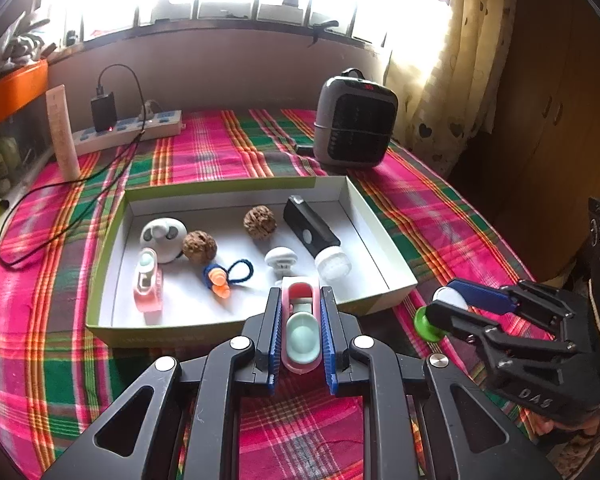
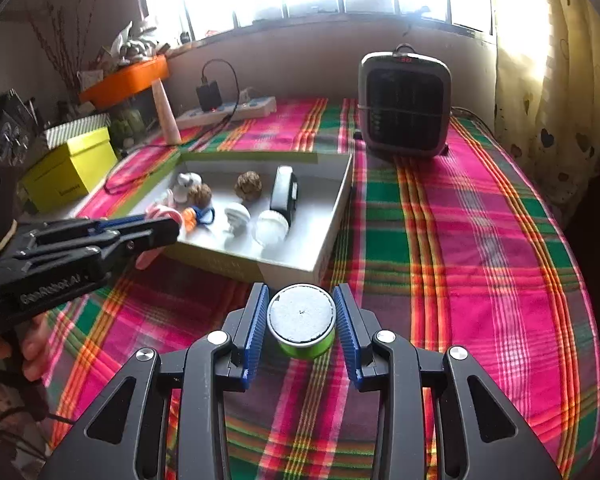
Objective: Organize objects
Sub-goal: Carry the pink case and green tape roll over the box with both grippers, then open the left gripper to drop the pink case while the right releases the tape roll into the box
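Green jar (image 2: 303, 330) (white-topped) between pads (image 2: 255, 328)

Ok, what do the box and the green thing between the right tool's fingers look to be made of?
Box: looks like thin cardboard, matte white inside, green outside; walls are thin with folded corners. Green thing: apparently a glossy green plastic body with a flat, grainy white-grey top, possibly foam or felt. Its sheen suggests plastic, but I can't be sure.

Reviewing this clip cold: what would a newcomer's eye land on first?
The bright pink and green plaid cloth covers the whole table. On it sits a shallow white box of small trinkets, a grey heater behind it. Up front, the left gripper grips a pink clip, and the right gripper brackets a green-rimmed round piece.
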`<state>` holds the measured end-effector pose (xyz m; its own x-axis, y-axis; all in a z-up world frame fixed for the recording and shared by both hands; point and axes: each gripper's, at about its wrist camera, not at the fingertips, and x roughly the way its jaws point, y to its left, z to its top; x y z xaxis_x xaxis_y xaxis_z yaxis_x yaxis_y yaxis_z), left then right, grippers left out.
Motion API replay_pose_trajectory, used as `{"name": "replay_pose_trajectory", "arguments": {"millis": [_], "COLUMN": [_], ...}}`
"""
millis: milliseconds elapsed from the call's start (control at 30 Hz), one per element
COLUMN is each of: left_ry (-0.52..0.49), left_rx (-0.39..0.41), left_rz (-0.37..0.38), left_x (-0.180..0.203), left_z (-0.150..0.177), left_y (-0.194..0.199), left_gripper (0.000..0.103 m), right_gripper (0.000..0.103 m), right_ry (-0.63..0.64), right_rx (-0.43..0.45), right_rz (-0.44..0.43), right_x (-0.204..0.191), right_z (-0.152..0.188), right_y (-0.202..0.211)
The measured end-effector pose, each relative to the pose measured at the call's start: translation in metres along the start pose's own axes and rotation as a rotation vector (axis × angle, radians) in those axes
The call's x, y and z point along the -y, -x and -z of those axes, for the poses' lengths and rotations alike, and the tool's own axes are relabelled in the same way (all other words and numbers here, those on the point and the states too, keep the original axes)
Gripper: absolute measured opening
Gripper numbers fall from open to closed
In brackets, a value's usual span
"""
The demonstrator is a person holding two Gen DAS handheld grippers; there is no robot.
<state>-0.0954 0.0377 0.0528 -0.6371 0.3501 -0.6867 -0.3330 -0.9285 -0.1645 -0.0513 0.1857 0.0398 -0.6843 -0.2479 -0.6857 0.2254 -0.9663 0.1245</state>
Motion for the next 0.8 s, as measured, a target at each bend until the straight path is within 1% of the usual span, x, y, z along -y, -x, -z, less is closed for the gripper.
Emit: {"name": "replay_pose_trajectory", "arguments": {"millis": [200, 433, 700, 800], "left_ry": [0.013, 0.03, 0.039, 0.052], "left_rx": [0.01, 0.01, 0.0, -0.011], "left_rz": [-0.015, -0.026, -0.053, -0.058], "left_x": [-0.011, -0.026, -0.039, -0.046], "left_z": [-0.012, -0.029, -0.045, -0.05], "left_y": [-0.002, -0.014, -0.035, -0.045], "left_gripper": [0.016, 0.016, 0.016, 0.016], "right_gripper": [0.035, 0.035, 0.035, 0.035], "right_ry": [0.002, 0.021, 0.021, 0.022], "right_rx": [0.054, 0.086, 0.085, 0.067], "right_rz": [-0.013, -0.034, -0.028, -0.034], "right_x": [0.001, 0.003, 0.01, 0.013], "right_z": [-0.023, -0.048, -0.075, -0.081], "right_y": [0.004, -0.01, -0.043, -0.054]}}
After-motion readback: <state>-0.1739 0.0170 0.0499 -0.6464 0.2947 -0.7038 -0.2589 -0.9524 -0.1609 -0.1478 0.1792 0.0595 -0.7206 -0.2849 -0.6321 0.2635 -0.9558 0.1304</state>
